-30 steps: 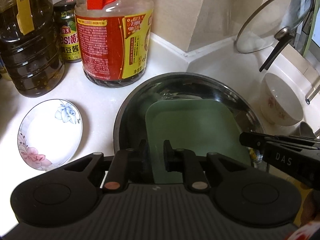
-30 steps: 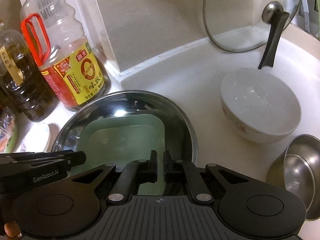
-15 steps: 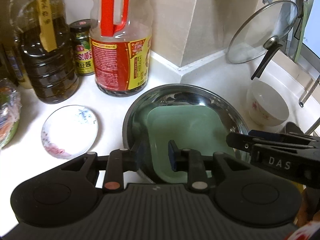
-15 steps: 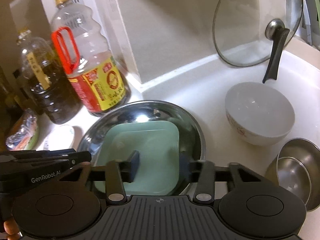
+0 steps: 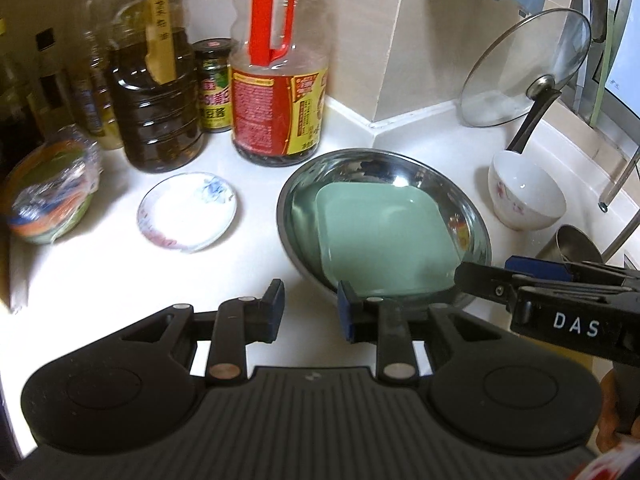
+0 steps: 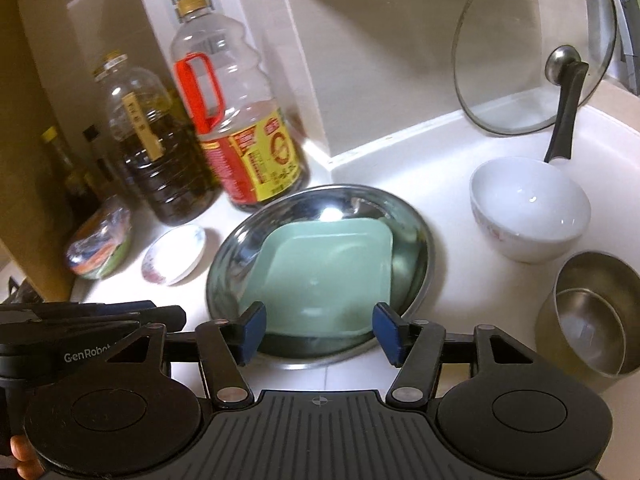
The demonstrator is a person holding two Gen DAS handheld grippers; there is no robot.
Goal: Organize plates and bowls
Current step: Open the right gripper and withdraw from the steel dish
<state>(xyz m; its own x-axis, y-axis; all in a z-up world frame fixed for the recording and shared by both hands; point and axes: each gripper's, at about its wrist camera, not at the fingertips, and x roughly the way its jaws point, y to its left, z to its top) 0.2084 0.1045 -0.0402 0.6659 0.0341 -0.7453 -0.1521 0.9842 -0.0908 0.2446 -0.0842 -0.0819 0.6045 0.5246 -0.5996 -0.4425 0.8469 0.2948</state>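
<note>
Right wrist view: right gripper and left gripper, jaws just opened and empty, have withdrawn from the green plate, now nested in the steel dish mid-countertop, placement apparently complete.

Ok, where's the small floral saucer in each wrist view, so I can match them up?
Left wrist: the floral saucer lies left of centre on the white counter, left of the steel basin.
Right wrist: the saucer sits at mid-left, again left of the basin.
Shared landmark: the red-handled bottle behind both.
</note>
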